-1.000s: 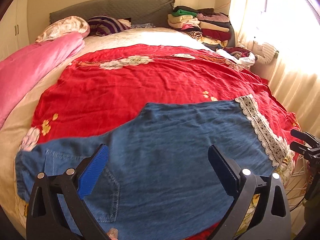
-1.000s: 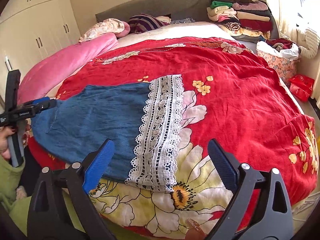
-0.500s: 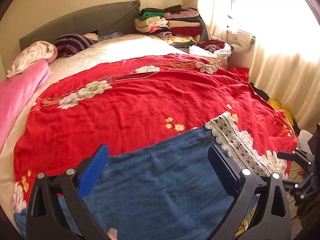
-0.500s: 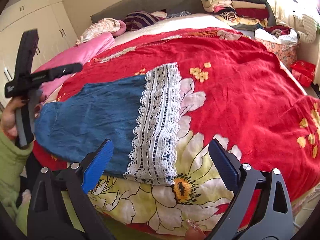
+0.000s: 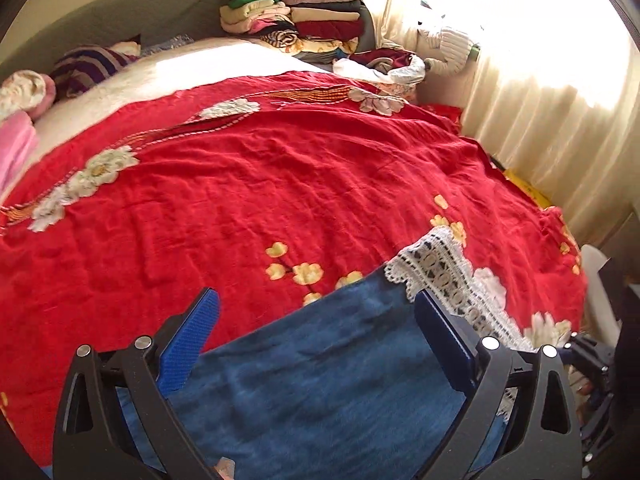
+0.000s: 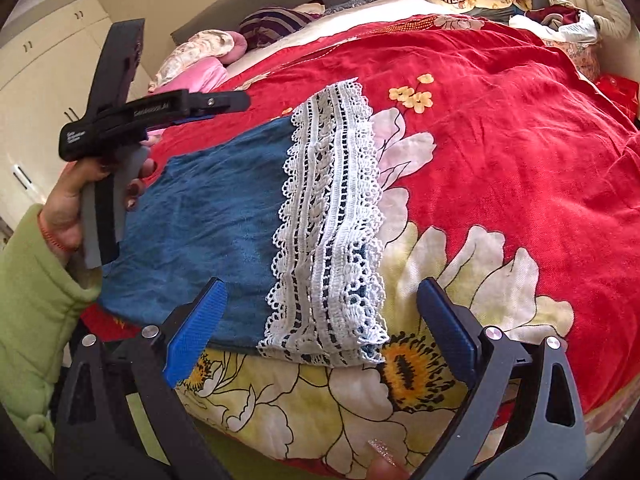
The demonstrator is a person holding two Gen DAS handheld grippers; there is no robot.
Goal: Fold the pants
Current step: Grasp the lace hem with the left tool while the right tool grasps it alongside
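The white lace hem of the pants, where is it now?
In the right wrist view the lace hem lies flat on the red bedspread, near the bed's front edge, between the open right gripper fingers, right of the denim.

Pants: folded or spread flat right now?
Folded, at least once: the denim pants lie flat on the red bedspread with lace hems stacked in layers. Further folds: cannot tell.

The left gripper (image 5: 316, 340) is hovering with its blue-padded jaws spread wide and nothing between them. From the right wrist view it (image 6: 216, 104) is pointing rightward, held upright by the left hand (image 6: 76, 196), whose fingers are wrapping the grey grip and whose wrist is emerging from a green sleeve. The right gripper (image 6: 320, 328) is also gaping wide, gripping nothing, with a glittery fingernail (image 6: 384, 460) showing beneath it.
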